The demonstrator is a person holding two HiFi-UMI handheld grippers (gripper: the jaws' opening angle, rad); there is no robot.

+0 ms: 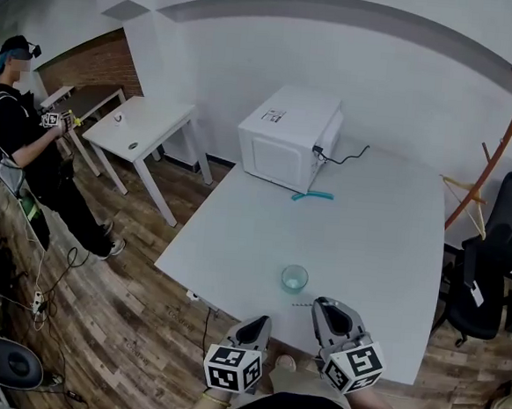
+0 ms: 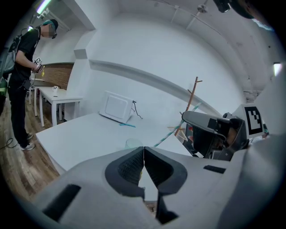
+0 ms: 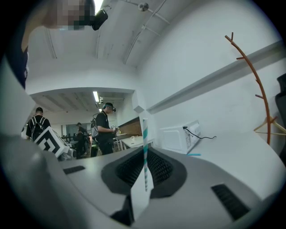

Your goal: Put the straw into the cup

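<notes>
Looking down from my head, the straw (image 1: 303, 306) is only a thin, faint line near the cup (image 1: 294, 279) on the table (image 1: 368, 243). My left claw (image 1: 260, 321) and right claw (image 1: 321, 303) are partly cut off below. In the left gripper view, the cup just peeks over my jaws, which are closed on nothing. In the right gripper view, my jaws pinch the striped straw, and the cup is out of sight.
</notes>
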